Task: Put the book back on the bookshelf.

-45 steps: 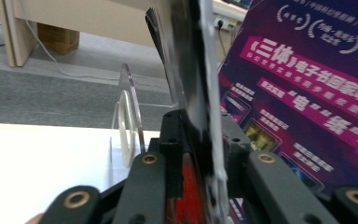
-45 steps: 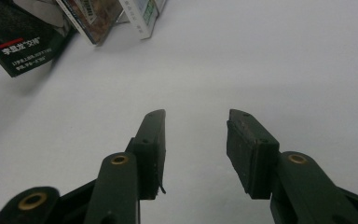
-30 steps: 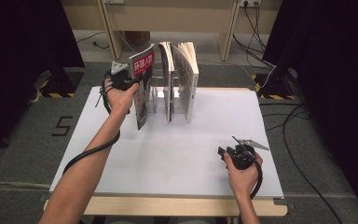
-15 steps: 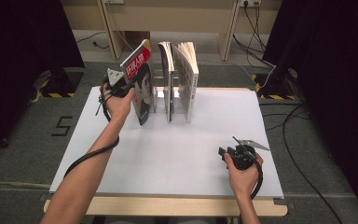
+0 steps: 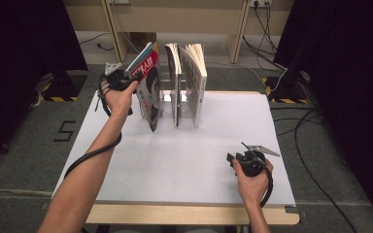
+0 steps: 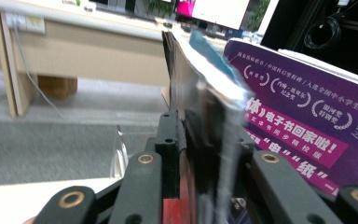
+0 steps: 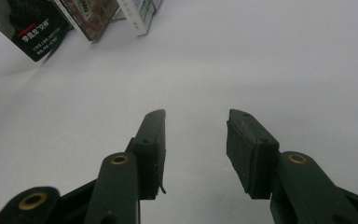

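Jaws on the left tool (image 5: 126, 79) had just been spreading, with the leaning magazine (image 5: 148, 92) between them, so the grip looked like it was letting go. In the left gripper view the magazine's top edge (image 6: 205, 93) sat in the gap, too blurred to say if the pads were pressing. It tilted against the upright books (image 5: 187, 85) at the back of the white surface (image 5: 175, 160). Since a second ago it had tipped further left. Right tool (image 5: 243, 160) rested apart and empty, well away.
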Motion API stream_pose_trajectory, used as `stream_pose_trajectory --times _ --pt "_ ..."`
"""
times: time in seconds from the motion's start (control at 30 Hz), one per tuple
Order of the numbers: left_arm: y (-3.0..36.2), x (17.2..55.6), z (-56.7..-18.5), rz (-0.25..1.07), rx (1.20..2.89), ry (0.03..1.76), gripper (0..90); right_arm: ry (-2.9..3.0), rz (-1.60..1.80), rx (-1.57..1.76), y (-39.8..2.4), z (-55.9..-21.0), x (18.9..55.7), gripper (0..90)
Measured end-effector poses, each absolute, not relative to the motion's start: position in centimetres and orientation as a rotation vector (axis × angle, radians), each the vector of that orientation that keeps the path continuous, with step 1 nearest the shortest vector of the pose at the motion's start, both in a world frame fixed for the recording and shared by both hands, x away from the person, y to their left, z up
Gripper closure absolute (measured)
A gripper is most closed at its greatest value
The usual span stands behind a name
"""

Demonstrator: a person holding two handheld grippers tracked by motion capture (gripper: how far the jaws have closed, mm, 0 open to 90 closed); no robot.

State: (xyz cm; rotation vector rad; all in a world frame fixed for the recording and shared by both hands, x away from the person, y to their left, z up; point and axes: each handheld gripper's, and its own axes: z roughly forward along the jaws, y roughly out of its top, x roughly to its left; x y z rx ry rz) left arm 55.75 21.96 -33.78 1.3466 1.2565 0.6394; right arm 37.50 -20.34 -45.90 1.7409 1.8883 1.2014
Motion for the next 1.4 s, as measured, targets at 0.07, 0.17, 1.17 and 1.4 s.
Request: stream_pose_trajectory --times 0.07,0.17,1.17,1.4 --pt "21.9 56.2 -33.8 0.586 1.365 1.303 76.7 1.888 1.202 1.748 -20.4 -46.0 37.5 57.9" --pt "21.7 56.5 -33.5 0.581 1.413 1.333 85.2 1.892 1.199 1.743 -20.6 -46.0 37.5 57.9" --pt "24.1 54.7 -35.4 0.820 1.287 1.281 76.6 1.891 1.189 1.736 -20.6 -46.1 37.4 57.9" --pt "24.1 54.8 -35.6 0.789 1.286 1.292 71.9 1.887 1.184 1.740 -20.6 -46.0 37.4 57.9"
